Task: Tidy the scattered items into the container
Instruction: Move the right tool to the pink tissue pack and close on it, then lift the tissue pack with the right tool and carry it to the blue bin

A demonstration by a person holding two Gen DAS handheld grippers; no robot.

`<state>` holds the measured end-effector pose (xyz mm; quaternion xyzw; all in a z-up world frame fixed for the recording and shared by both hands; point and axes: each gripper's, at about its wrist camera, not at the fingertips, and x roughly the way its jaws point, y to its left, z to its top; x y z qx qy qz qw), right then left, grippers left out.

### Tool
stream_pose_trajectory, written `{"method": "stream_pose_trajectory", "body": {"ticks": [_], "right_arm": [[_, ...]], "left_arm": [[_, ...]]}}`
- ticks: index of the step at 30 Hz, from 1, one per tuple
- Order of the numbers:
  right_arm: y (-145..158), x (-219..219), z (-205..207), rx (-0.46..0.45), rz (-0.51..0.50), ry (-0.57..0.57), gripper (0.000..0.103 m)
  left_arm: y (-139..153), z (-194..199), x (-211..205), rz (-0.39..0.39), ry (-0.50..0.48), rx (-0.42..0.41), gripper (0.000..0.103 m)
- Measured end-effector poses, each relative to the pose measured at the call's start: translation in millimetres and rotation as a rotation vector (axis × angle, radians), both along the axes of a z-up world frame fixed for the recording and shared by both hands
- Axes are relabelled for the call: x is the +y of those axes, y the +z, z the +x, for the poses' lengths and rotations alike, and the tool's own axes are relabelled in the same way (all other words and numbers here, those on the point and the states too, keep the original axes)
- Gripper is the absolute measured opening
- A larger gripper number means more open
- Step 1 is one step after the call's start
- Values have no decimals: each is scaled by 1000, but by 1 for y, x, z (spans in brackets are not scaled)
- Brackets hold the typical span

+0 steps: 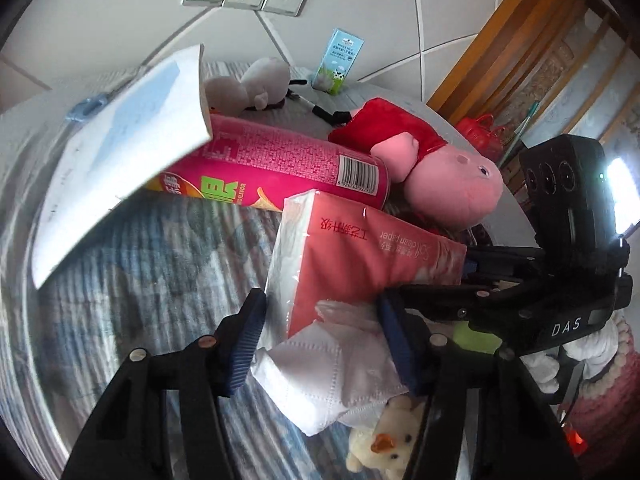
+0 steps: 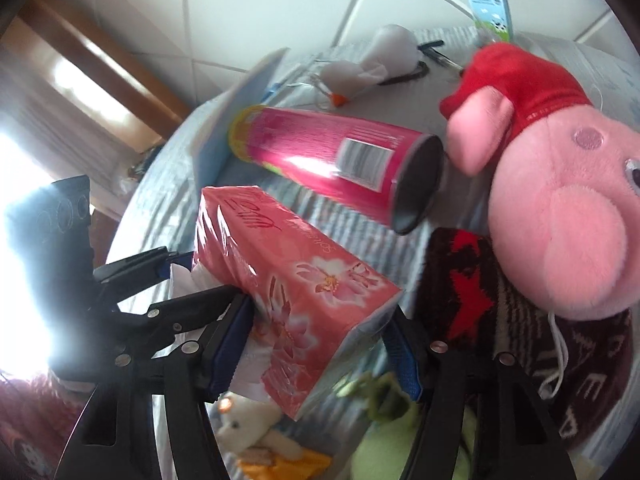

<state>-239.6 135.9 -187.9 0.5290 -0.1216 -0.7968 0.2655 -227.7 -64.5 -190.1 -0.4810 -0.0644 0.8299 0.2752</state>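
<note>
A pink tissue pack (image 1: pixel 352 256) (image 2: pixel 296 292) hangs above the striped cloth, held at both ends. My left gripper (image 1: pixel 322 328) is shut on the end where white tissue (image 1: pixel 332 376) bulges out. My right gripper (image 2: pixel 320 344) is shut on the opposite, flowered end. Each gripper shows in the other's view: the right gripper (image 1: pixel 474 270) at the pack's far end, the left gripper (image 2: pixel 176 268) at the left. A pink chips can (image 1: pixel 288 168) (image 2: pixel 336 164) lies on its side just beyond the pack. I cannot pick out a container in either view.
A pink pig plush (image 1: pixel 440 168) (image 2: pixel 560 208) lies to the right on a dark knit hat (image 2: pixel 500 300). Below the pack sit a white duck plush (image 1: pixel 384 444) and a green plush (image 2: pixel 400 432). Further back lie a grey plush (image 1: pixel 248 88), a milk carton (image 1: pixel 338 60) and a tilted white-blue flat board (image 1: pixel 116 160).
</note>
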Motion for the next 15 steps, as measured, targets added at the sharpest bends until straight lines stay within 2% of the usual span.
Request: {"method": "stream_pose_trajectory", "body": {"ticks": [6, 9, 15], "right_arm": [[45, -19, 28, 97, -31, 75, 64], [57, -28, 45, 120, -49, 121, 64], [82, -46, 78, 165, -85, 214, 64]], "left_arm": [[48, 42, -19, -34, 66, 85, 57], [71, 66, -29, -55, 102, 128, 57], [94, 116, -37, -87, 185, 164, 57]]}}
